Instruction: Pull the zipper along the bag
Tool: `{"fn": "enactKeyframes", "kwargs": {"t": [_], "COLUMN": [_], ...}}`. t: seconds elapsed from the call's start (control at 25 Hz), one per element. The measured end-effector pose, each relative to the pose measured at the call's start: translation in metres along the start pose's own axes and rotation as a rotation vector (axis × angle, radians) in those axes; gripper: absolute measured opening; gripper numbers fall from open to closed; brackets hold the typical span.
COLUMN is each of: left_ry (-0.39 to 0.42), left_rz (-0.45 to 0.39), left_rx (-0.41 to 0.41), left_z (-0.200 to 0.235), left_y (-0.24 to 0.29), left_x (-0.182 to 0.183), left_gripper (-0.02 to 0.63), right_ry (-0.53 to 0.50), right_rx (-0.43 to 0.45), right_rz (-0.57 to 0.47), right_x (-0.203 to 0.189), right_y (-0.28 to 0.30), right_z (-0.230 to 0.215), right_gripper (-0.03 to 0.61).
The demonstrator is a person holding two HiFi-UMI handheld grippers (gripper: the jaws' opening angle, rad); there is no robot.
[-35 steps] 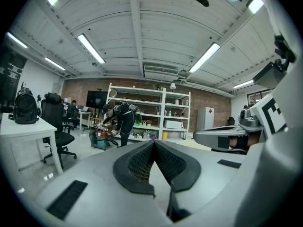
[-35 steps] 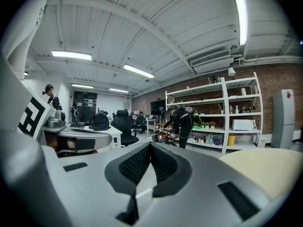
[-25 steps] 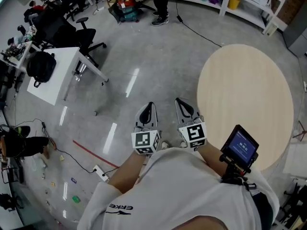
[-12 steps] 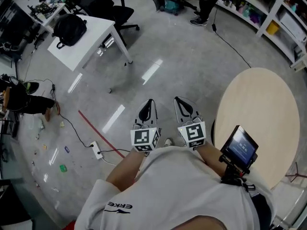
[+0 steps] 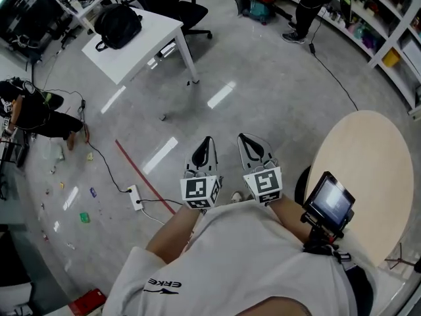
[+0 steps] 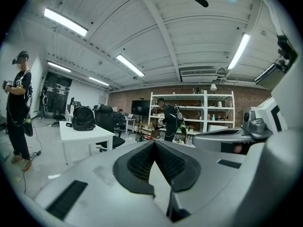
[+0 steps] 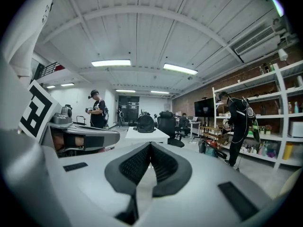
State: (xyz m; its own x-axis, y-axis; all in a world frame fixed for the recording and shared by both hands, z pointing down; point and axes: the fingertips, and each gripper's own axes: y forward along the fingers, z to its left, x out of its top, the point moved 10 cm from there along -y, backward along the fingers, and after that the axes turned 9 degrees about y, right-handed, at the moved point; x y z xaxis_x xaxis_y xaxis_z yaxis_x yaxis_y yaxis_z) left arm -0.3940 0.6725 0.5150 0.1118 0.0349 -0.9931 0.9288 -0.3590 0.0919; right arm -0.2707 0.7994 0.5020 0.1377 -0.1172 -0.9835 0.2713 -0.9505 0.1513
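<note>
Bare floor [image 5: 263, 104] ahead; round table [image 5: 371, 170] right, white desk [image 5: 141, 41] beyond.

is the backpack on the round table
No, the backpack sits on the white table, across the floor from the round table.

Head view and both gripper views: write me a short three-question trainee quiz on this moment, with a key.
1. True or false: the left tongs grip a zipper pull.
2. Pick one: the black backpack sits on A) the white table, B) the round wooden table, C) the floor.
3. Fill in: the right tongs are ___ (open or shut), with nothing between them.
Key: 1 false, as they are shut and empty; 2 A; 3 shut.
</note>
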Motion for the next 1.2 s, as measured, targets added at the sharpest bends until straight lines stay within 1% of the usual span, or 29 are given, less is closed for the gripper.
{"fn": "enactKeyframes", "kwargs": {"t": [0.2,0.4,0.52,0.72,1.04,1.2], "left_ry": [-0.023,-0.041,-0.050,-0.034,-0.013,0.022], "left_rz": [0.014,0.020,0.013,0.020,0.032,0.052], "left_rx": [0.004,0.032,0.046,0.095,0.174,0.212], "left_z": [0.017,0.034,0.044,0.068,0.097,0.112], "left_y": [-0.001,0.003,0.024,0.063,0.137,0.173], "left_x": [0.000,-0.001,-0.002,-0.003,0.018,0.028], "left_gripper": [0.003,0.003,0.003,0.003,0.003,0.003], "right_ry": [-0.014,-0.038,-0.045,-0.041,-0.040,-0.036], "right_rx": [0.026,0.061,0.075,0.115,0.159,0.183], "right_rz": [0.010,0.028,0.023,0.009,-0.030,-0.036], "right_x": [0.004,0.006,0.008,0.012,0.041,0.054], "right_y": [0.017,0.035,0.061,0.109,0.180,0.218], "right_z": [0.017,0.025,0.013,-0.006,-0.054,-0.077], "right_gripper": [-0.005,-0.005,-0.005,-0.005,-0.005,-0.005]}}
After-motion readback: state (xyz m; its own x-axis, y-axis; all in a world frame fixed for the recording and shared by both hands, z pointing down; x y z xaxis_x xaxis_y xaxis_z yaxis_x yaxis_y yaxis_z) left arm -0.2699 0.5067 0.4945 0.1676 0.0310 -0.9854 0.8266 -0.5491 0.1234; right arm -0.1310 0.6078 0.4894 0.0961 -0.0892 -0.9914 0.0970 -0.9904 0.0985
